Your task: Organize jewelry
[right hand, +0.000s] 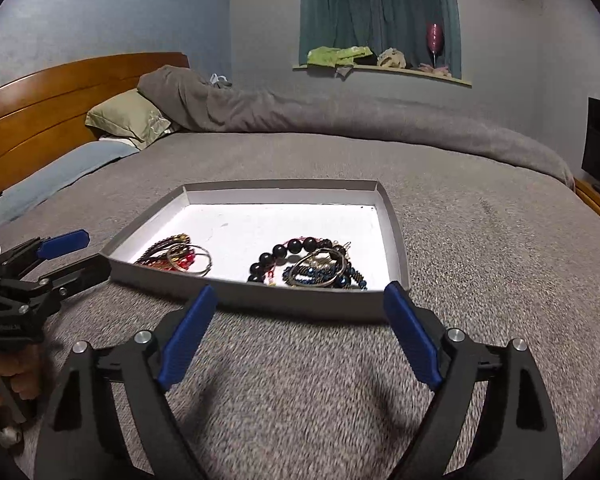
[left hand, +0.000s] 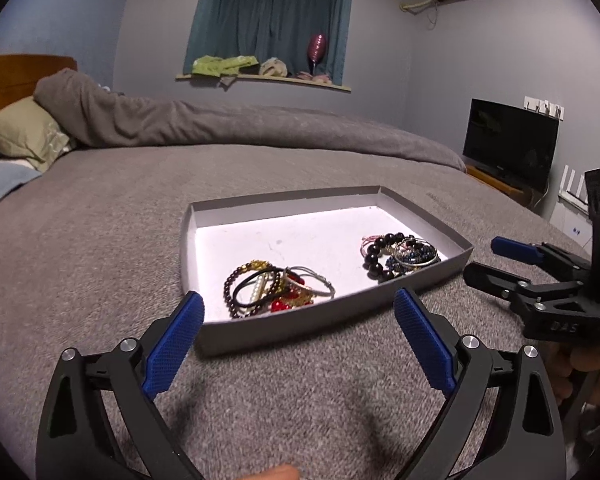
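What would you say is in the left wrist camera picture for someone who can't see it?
A shallow grey cardboard tray sits on a grey bedspread, holding two tangled piles of bracelets: a red, gold and dark one near the front, a dark-beaded blue one at right. The open blue-padded left gripper is before it, the right gripper beside.

shallow grey tray [left hand: 204, 340] on bed, two tangled bracelet heaps [left hand: 278, 286] [left hand: 400, 256] inside, apart
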A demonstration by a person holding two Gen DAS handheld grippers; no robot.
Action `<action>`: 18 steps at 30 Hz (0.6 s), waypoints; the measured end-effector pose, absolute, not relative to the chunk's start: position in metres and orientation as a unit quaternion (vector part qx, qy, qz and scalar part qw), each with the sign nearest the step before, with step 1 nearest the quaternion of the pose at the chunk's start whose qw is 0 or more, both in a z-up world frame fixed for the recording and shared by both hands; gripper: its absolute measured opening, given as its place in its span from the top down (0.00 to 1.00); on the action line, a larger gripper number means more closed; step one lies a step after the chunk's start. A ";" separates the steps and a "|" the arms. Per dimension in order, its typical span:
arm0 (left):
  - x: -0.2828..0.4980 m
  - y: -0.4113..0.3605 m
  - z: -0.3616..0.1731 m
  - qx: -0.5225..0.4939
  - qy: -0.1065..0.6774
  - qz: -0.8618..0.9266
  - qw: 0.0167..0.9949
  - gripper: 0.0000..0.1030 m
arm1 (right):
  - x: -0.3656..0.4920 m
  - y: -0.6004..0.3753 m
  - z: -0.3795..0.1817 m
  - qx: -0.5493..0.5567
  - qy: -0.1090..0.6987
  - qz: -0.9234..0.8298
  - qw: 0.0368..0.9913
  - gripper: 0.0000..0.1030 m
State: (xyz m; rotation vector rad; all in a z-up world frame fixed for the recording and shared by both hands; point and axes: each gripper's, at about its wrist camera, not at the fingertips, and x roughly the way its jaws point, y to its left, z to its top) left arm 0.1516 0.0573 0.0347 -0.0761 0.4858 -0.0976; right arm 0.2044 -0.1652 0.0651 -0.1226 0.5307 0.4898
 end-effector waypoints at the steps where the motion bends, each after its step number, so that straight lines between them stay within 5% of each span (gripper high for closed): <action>1: 0.149 0.057 0.034 -0.037 0.239 -0.046 0.969 0.07 | 0.201 -0.166 0.065 -0.061 0.255 0.239 0.935 0.14; 18: 0.119 0.051 0.029 -0.031 0.212 -0.023 0.977 0.05 | 0.150 -0.190 0.064 -0.036 0.201 0.237 0.950 0.05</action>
